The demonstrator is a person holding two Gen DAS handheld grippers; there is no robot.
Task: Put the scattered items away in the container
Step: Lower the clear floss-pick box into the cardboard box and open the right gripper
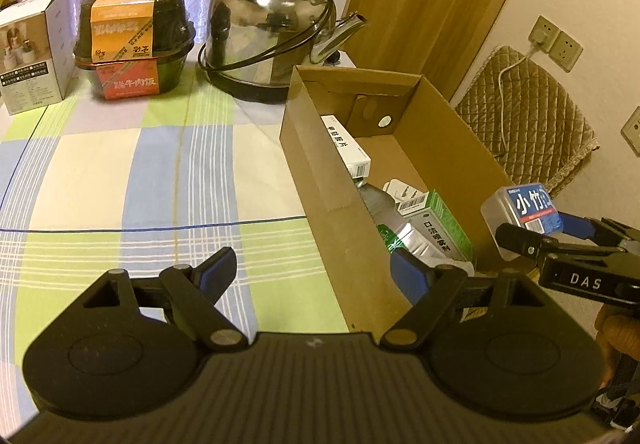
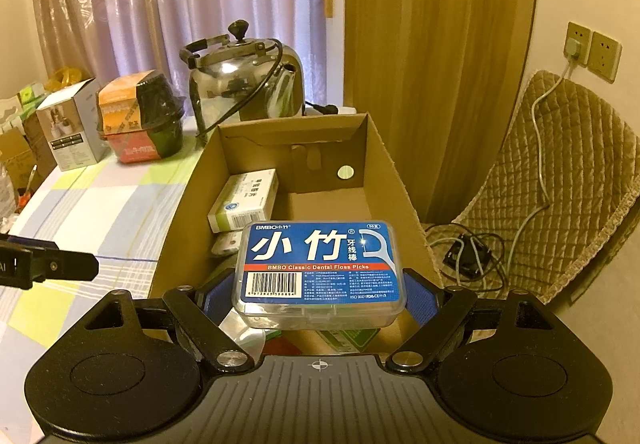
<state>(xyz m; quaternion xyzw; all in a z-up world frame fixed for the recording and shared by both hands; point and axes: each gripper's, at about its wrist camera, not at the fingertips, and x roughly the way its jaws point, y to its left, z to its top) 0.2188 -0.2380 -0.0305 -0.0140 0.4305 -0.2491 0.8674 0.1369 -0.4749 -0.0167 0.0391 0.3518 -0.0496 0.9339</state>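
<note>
Right gripper [image 2: 320, 298] clamps floss box [image 2: 320, 264] — long axis crosswise, label up.

"BMBO 小竹", "牙线棒", "BMBO Classic Dental Floss Picks", "50支" and a barcode are read on the blue label of the floss pick box [image 2: 320, 268] clamped between the right gripper [image 2: 316, 298] pads. "DAS" is printed on that gripper's body. Just ahead, "口洁喷雾剂" is seen on a green carton [image 1: 438, 230]; further ahead, a white carton [image 1: 346, 144] seems to read "甲硝唑片"
</note>
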